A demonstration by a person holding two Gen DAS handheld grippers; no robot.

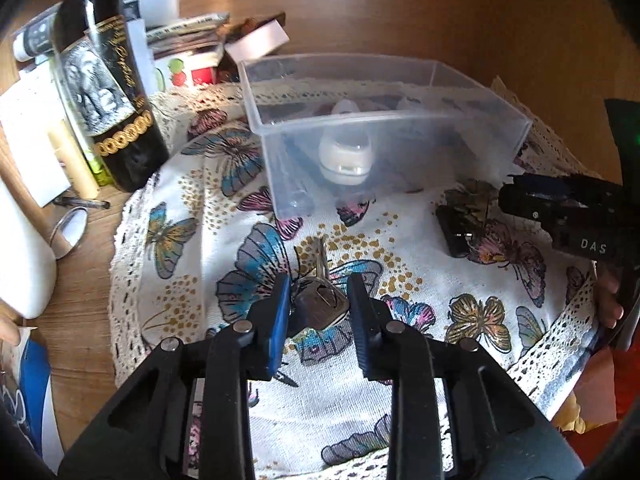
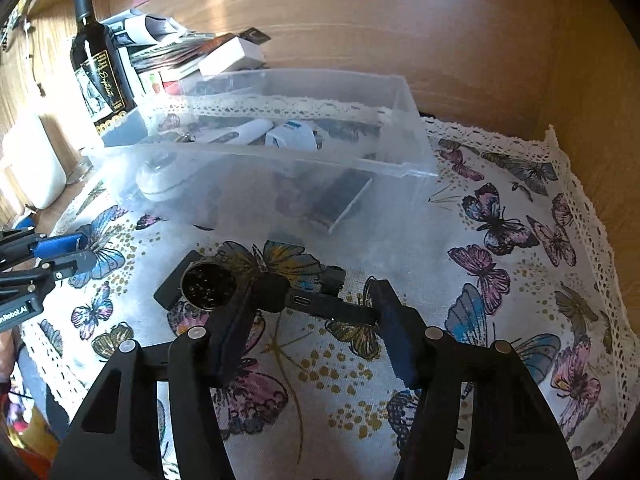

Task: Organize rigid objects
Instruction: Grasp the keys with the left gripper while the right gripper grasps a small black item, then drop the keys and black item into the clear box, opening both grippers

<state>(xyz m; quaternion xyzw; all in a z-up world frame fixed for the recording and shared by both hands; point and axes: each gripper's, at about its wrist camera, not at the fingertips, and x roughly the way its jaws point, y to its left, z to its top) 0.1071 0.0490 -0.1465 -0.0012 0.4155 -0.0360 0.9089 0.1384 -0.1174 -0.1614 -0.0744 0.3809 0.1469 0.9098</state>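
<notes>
A clear plastic bin [image 1: 384, 120] stands on a butterfly-print cloth [image 1: 400, 248] and holds a white round item [image 1: 345, 156] and other small things. A key with a dark head [image 1: 320, 300] lies on the cloth between the open fingers of my left gripper [image 1: 318, 300]. In the right wrist view the bin [image 2: 280, 160] is ahead. My right gripper [image 2: 308, 312] is open around a black device with a USB port [image 2: 320, 304]. A round metal piece [image 2: 208, 284] lies beside it. The right gripper also shows in the left wrist view [image 1: 560, 216].
A dark wine bottle [image 1: 108, 92] stands left of the bin, with stacked papers and boxes [image 1: 192, 40] behind it. A white jug [image 1: 24, 264] and a spoon [image 1: 72, 228] lie at the left. A wooden wall [image 2: 440, 40] rises behind the bin.
</notes>
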